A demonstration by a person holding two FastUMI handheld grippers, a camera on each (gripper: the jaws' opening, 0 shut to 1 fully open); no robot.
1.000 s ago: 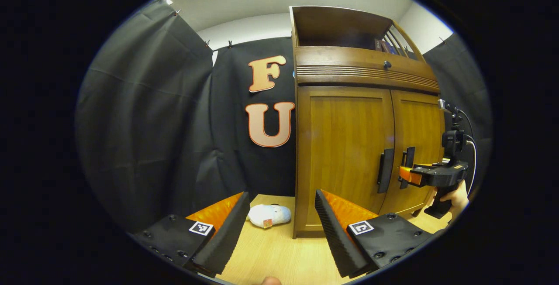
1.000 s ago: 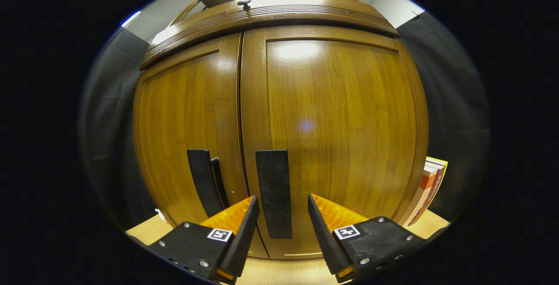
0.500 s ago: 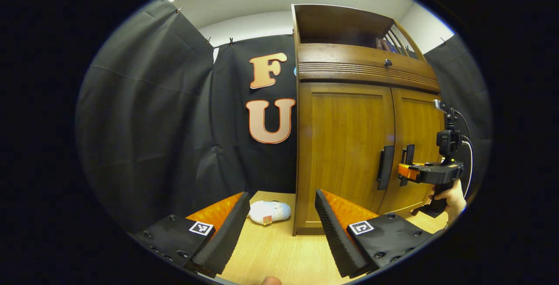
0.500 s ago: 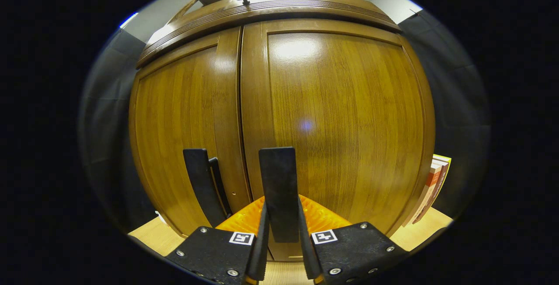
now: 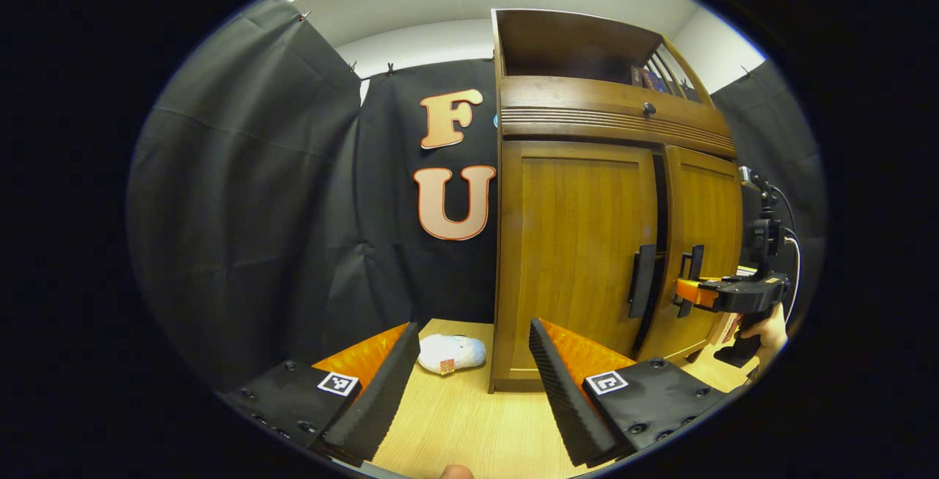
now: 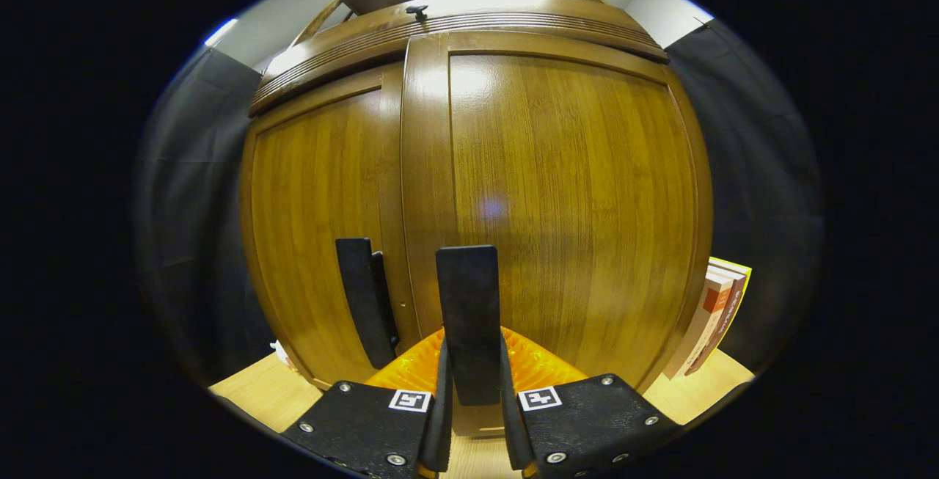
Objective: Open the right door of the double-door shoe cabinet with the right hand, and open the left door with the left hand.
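Observation:
A brown wooden shoe cabinet (image 5: 572, 259) stands on a light wood floor. Its right door (image 6: 572, 200) is ajar, with a dark gap (image 5: 659, 244) between it and the closed left door (image 5: 572, 244). My right gripper (image 6: 473, 406) is shut on the right door's black handle (image 6: 467, 303); in the left gripper view that right gripper (image 5: 686, 293) is at the handle (image 5: 689, 273), held by a hand (image 5: 766, 328). The left door's black handle (image 5: 644, 281) is free. My left gripper (image 5: 469, 384) stands open, well short of the cabinet.
A white plush toy (image 5: 451, 353) lies on the floor by the cabinet's left foot. Books (image 6: 715, 317) lean at the cabinet's right side. Above the doors is a drawer with a small knob (image 5: 648, 108). Black cloth walls enclose the booth.
The right gripper closed on the right door's handle and has pulled the door slightly out, opening a dark gap. The left gripper has barely moved.

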